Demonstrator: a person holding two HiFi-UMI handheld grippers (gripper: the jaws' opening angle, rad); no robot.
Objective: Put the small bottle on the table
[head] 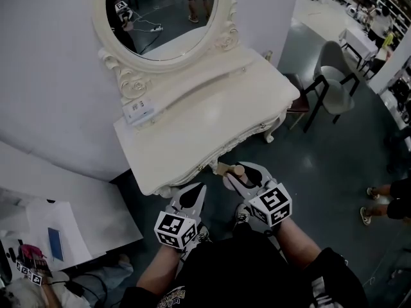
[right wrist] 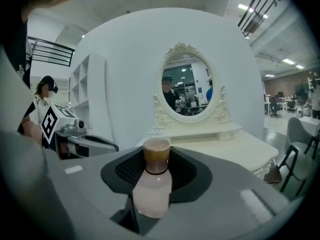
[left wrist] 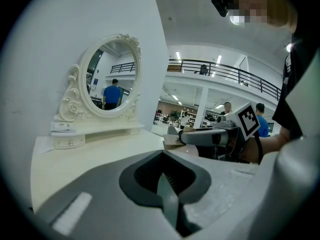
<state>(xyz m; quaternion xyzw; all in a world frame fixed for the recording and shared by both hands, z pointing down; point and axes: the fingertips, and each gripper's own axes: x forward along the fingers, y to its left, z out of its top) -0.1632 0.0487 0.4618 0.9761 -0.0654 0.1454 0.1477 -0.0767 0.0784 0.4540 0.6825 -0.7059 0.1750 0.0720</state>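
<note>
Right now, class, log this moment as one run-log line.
stage: pre-placement | right gripper: shut on small pale-pink bottle with brown cap | left gripper: shut, empty | cream dressing table: bottle not yet on it

White wall [head: 51, 76], dark glossy floor [head: 334, 172], grey chair [head: 337, 72].

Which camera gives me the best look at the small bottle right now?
The right gripper view: the small bottle sits centred, clamped in the right tongs, with its brown cap and pale body clear. The head view shows only its cap end past the jaws; the left gripper view catches just a small sliver.
</note>
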